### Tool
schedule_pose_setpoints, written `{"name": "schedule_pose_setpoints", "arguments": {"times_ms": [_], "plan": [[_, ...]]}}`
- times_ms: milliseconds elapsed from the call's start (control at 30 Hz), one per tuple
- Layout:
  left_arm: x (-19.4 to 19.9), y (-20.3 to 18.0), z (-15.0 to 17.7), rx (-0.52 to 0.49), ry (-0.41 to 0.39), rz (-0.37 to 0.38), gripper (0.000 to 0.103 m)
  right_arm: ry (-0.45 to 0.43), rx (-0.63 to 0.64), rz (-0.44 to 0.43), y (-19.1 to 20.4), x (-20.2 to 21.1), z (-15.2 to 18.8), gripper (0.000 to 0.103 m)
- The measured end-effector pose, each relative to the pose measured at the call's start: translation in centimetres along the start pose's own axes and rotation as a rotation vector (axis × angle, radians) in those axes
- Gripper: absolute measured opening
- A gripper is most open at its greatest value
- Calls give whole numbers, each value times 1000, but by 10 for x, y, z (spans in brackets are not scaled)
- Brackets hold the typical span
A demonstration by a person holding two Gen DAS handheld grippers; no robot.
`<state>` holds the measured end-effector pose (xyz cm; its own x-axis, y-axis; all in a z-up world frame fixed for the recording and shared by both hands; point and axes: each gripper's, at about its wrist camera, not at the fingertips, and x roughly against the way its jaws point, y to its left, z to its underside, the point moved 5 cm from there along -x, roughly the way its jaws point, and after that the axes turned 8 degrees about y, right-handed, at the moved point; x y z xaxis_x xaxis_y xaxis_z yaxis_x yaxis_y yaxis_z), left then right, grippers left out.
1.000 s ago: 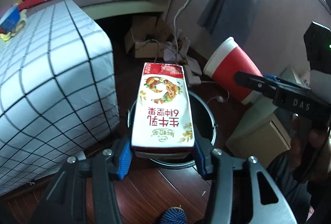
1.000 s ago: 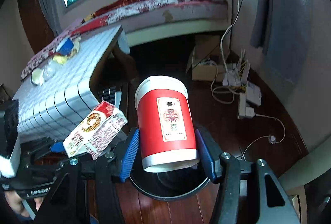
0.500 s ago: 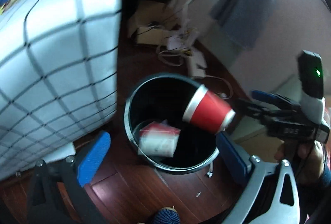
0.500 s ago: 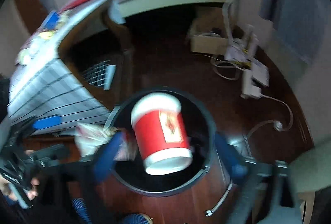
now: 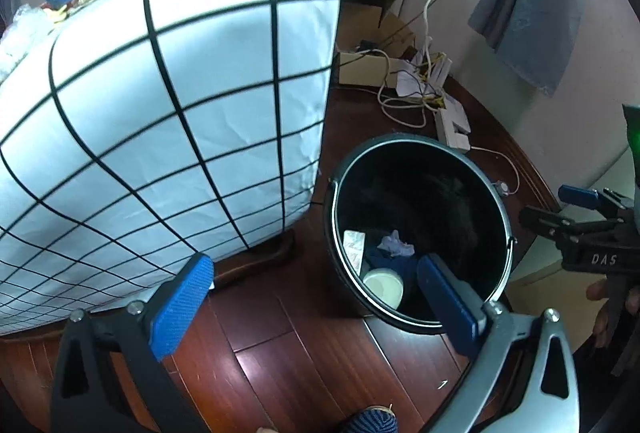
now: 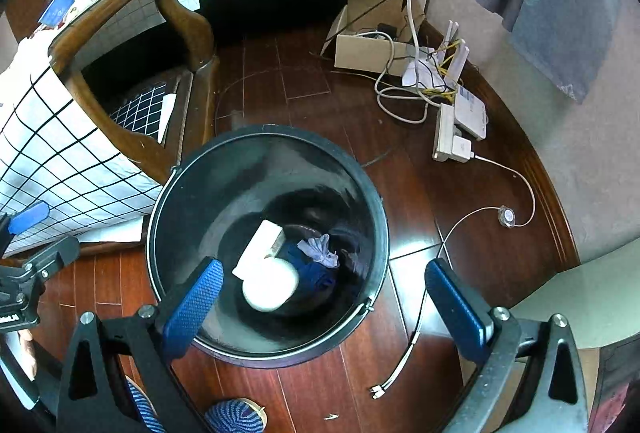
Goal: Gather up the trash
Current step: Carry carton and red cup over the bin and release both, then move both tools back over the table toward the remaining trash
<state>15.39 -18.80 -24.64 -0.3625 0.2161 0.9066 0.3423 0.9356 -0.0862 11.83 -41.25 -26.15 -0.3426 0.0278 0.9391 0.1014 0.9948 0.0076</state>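
Down at the bottom of the black bin [image 6: 362,189], carton [image 6: 260,245] & cup [image 6: 270,285] lie dropped, so L gripper [image 5: 312,297] & R gripper [image 6: 320,297] both gape empty; nxt: back to table edge for more trash.

We see a round black plastic bin [image 6: 372,209] standing upright and open on the dark red wooden floor, just beside the table draped in a white cloth with a black grid. At its bottom lies a white rectangular milk carton [image 6: 260,245], tipped on its side. A white-rimmed paper cup [image 6: 272,283] lies against the carton's lower end, its pale mouth turned up toward us. Beside them sit a crumpled pale tissue [image 6: 320,249] and a dark blue scrap [image 6: 316,277].
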Motion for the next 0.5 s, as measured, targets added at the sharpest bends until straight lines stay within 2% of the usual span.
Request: {"name": "schedule_pose_setpoints", "arguments": {"times_ms": [500], "plan": [[31, 20, -1, -3, -42, -25, 103, -54, 49, -9, 29, 18, -9, 102]]}}
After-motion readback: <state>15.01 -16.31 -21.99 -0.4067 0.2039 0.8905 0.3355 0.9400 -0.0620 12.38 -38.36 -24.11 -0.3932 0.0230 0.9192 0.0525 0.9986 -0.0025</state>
